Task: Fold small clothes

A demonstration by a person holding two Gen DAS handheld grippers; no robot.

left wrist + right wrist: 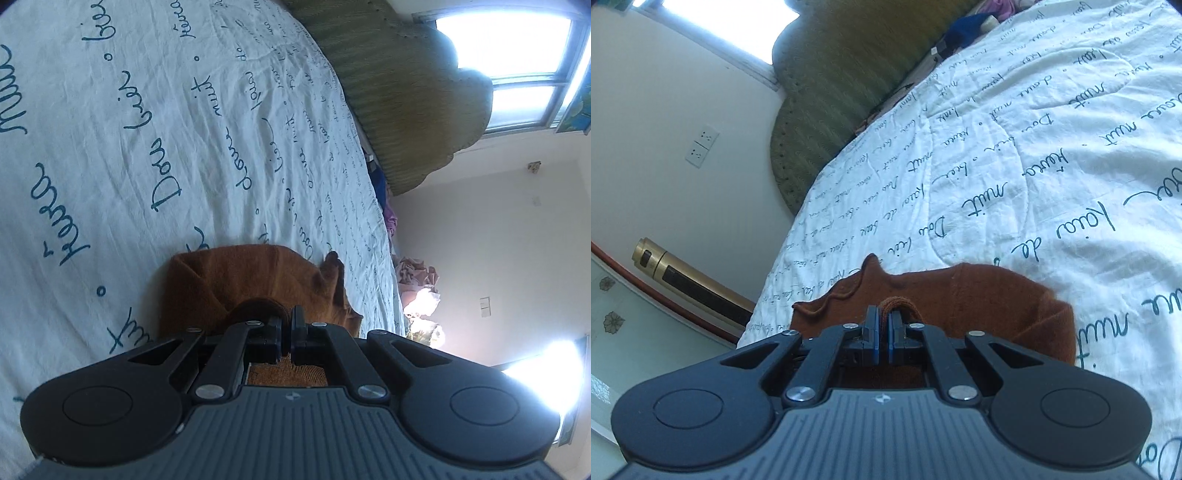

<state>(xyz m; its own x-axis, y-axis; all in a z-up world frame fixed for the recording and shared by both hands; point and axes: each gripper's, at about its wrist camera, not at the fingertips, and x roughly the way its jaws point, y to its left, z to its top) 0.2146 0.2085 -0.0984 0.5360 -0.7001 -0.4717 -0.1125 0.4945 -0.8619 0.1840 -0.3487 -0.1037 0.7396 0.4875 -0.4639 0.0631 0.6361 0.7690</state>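
On the bed [147,129], both tongs are gripping a brown garment [236,280]. Left tongs [287,325] and right tongs [882,325] are each pinching its edge.

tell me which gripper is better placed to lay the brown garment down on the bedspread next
Neither clearly: left gripper and right gripper are each shut on an edge of the brown garment over the bedspread.
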